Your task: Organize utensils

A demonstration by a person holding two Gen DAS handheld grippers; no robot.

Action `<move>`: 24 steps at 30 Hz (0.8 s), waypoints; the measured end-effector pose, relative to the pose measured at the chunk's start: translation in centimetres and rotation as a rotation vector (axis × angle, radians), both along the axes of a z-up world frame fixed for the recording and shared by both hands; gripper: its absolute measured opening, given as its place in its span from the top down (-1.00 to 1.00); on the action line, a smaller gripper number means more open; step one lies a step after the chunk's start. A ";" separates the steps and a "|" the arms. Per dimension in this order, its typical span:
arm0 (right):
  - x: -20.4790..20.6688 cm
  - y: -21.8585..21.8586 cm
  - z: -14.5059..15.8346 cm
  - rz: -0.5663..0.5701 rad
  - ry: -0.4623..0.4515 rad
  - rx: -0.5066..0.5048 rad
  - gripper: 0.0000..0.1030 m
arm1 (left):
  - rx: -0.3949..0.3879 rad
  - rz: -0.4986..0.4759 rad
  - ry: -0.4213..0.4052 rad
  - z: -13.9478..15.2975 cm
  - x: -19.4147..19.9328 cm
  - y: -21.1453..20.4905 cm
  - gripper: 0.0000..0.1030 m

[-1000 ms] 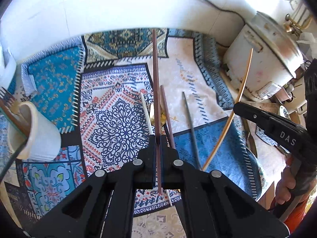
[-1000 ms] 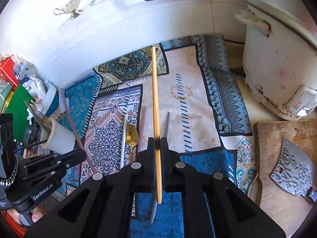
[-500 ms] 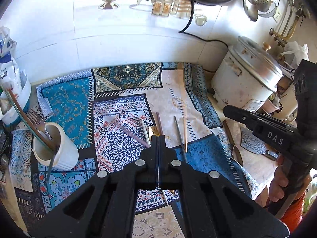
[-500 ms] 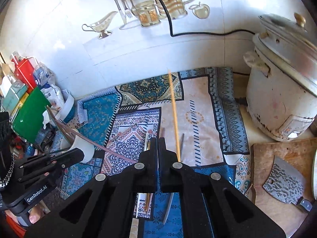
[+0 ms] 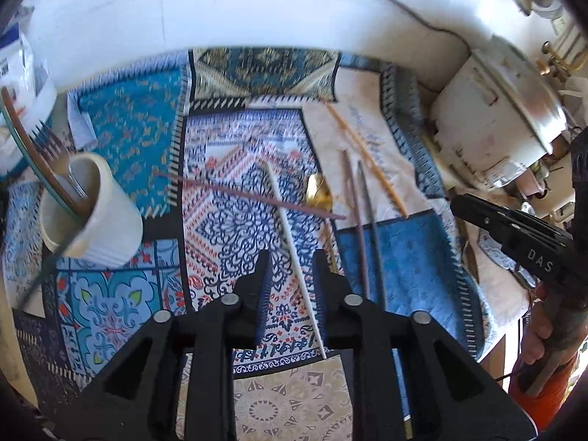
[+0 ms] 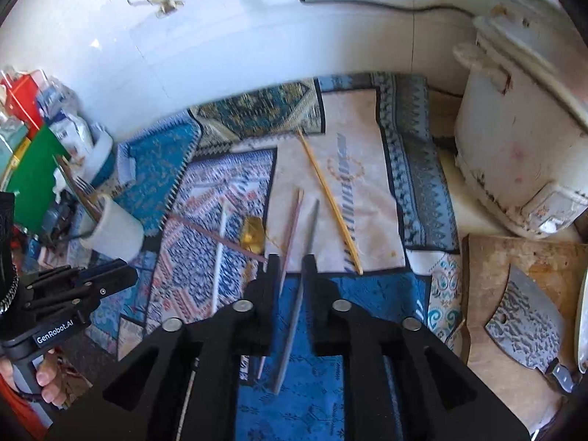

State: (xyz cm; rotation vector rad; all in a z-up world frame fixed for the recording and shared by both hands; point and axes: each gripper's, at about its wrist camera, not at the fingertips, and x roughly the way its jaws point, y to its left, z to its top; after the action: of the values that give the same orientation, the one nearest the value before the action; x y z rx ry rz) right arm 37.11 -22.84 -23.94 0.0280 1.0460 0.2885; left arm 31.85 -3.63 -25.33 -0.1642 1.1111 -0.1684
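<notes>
Several chopsticks lie loose on the patterned mat point(image 5: 228, 228). A brown chopstick point(image 5: 235, 193) lies crosswise, over a white one point(image 5: 283, 213) and beside a gold spoon point(image 5: 319, 193). A bamboo chopstick point(image 6: 330, 198) lies slanted on the cream patch, with a pinkish stick point(image 6: 292, 228) and a grey one point(image 6: 307, 268) near it. My left gripper point(image 5: 293, 261) hovers over the white chopstick, jaws opening, gripping nothing. My right gripper point(image 6: 290, 262) hangs above the grey and pinkish sticks, jaws opening, also gripping nothing. A white cup point(image 5: 92, 217) at the left holds forks and sticks.
A white rice cooker point(image 6: 522, 139) stands at the right by the tiled wall. In front of it a cleaver point(image 6: 525, 323) rests on a wooden board point(image 6: 488, 257). Packets and boxes point(image 6: 33, 154) crowd the left edge behind the cup. A hand point(image 6: 46, 378) holds the left gripper's handle.
Both grippers were shut on raised chopsticks, left on the brown one, right on the bamboo one. Both sticks now lie on the mat and both pairs of jaws have parted.
</notes>
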 end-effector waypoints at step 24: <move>3.5 -2.9 -7.1 -0.024 0.191 -0.004 0.57 | -0.206 0.200 0.240 -9.3 10.0 -1.9 0.58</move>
State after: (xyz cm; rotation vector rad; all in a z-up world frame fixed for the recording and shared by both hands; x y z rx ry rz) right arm 40.66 -25.73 -31.04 0.0660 1.2347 0.2654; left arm 41.87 -5.50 -34.59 -0.4879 1.3073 -0.0852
